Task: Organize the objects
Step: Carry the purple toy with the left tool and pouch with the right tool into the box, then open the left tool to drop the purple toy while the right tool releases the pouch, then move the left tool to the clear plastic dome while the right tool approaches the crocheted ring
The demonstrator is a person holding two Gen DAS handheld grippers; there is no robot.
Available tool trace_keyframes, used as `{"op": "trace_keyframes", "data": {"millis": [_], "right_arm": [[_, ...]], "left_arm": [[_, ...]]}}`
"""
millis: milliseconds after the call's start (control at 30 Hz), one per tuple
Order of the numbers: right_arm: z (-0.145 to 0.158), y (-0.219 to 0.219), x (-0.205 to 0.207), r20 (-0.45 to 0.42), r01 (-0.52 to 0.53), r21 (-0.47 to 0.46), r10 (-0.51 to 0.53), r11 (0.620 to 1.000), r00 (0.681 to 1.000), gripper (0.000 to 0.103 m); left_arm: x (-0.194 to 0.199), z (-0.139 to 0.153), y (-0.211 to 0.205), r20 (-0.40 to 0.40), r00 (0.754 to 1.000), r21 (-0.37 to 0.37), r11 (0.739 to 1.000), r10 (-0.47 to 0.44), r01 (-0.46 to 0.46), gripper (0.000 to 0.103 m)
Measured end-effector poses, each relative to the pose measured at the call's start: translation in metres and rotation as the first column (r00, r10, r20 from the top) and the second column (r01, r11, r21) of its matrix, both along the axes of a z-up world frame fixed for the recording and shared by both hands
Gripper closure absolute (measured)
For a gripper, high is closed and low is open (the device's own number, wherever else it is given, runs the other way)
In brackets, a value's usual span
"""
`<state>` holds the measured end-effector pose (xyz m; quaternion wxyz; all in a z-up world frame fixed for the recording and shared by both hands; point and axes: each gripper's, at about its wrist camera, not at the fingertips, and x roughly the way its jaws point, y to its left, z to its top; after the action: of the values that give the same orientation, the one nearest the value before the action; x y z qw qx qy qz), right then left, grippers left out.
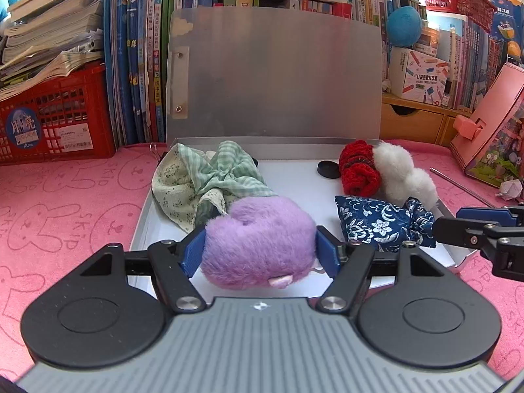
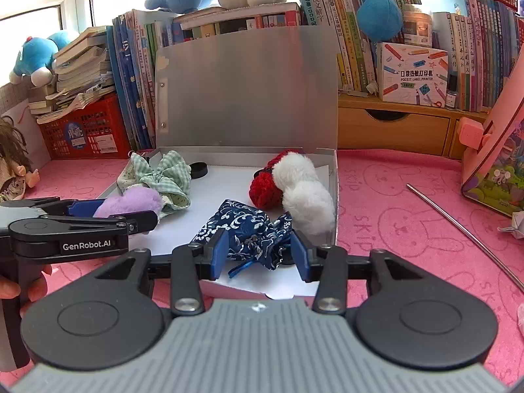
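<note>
An open white box [image 1: 288, 177] with its lid raised lies on the pink cloth. In it lie a green checked cloth bow [image 1: 203, 180], a red knitted piece [image 1: 358, 170], a white fluffy piece [image 1: 402, 173] and a small black disc [image 1: 327, 168]. My left gripper [image 1: 260, 252] is shut on a purple fluffy ball [image 1: 258, 242] over the box's near left part; it also shows in the right wrist view [image 2: 127, 204]. My right gripper [image 2: 258, 250] is shut on the dark blue patterned pouch [image 2: 249, 229] at the box's near right edge; the pouch rests on the box floor [image 1: 383, 222].
A red crate [image 1: 55, 114] with books stands at the left, upright books [image 1: 137, 65] behind the box, wooden drawers [image 2: 393, 127] at the back right, a pink case [image 2: 497, 150] at the right. A metal rod [image 2: 465, 235] lies on the pink cloth [image 1: 65, 213]. A doll [image 2: 14, 160] sits far left.
</note>
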<state>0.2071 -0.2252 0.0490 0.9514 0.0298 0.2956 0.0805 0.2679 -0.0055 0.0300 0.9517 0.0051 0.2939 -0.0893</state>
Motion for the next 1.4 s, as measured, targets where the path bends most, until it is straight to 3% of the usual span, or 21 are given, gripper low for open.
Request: {"op": "trace_keyframes", "data": {"millis": [167,233,367,600,933,1400], "right_arm": [[-0.001,0.004,-0.001,0.001,-0.011,-0.002,0.011,1.000,1.000,0.050],[0.000,0.005,-0.002,0.004,-0.014,-0.005,0.014,1.000,1.000,0.043],[0.001,0.006,-0.006,0.016,-0.015,0.000,0.015,1.000,1.000,0.036],[0.005,0.006,-0.020,0.032,-0.029,0.012,0.029,0.999,0.999,0.028],[0.007,0.007,-0.055,0.041,-0.076,0.011,0.076,0.997,0.996,0.025],[0.008,0.016,-0.134,0.082,-0.152,0.041,0.148,0.988,0.986,0.016]], "left_arm": [[0.005,-0.006,0.000,-0.024,1.000,0.014,1.000,0.005,-0.005,0.027],[0.002,-0.004,0.001,-0.014,1.000,0.012,1.000,0.004,-0.004,0.017],[-0.007,0.004,0.001,0.021,1.000,0.027,1.000,0.005,-0.006,0.010],[-0.025,0.017,0.007,0.039,0.999,0.005,1.000,-0.005,0.005,0.010],[-0.074,0.024,0.001,0.060,0.994,0.061,0.994,-0.095,0.091,0.009],[-0.144,0.015,0.008,0.024,0.986,0.030,0.986,-0.162,0.162,0.009]]}}
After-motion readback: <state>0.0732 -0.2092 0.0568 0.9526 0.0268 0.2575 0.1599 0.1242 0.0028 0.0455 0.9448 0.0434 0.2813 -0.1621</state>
